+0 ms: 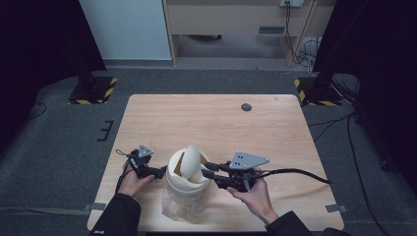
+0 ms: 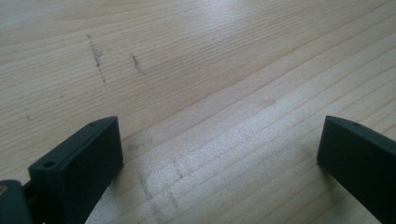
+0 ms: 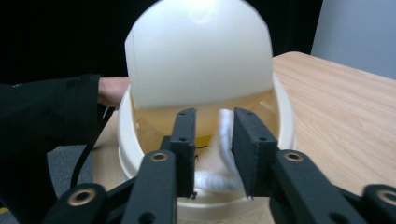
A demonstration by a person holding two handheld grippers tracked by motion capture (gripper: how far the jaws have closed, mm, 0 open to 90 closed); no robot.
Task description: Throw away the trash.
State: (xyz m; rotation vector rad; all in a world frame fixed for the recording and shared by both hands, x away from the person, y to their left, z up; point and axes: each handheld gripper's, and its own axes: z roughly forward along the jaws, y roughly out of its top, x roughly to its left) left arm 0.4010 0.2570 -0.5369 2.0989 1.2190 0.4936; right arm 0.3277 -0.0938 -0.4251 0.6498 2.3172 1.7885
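Observation:
A white round bin (image 1: pixel 189 186) stands near the table's front edge, its domed swing lid (image 1: pixel 191 160) tipped up on edge. In the right gripper view the lid (image 3: pixel 201 51) looms over the bin's rim (image 3: pixel 125 140). My right gripper (image 1: pixel 206 169) reaches over the rim from the right. Its jaws (image 3: pixel 215 116) stand a little apart, and a white crumpled strip (image 3: pixel 225 135) lies in the gap without being pressed. My left gripper (image 1: pixel 161 172) rests just left of the bin, open wide (image 2: pixel 219 140) over bare wood.
Clear plastic bag (image 1: pixel 181 209) bunches around the bin's base. The wooden table (image 1: pixel 255 128) has a dark round plug (image 1: pixel 246 107) at the back. A dark sleeve (image 3: pixel 42 126) and hand sit behind the bin in the right gripper view. Stand bases flank the table on grey carpet.

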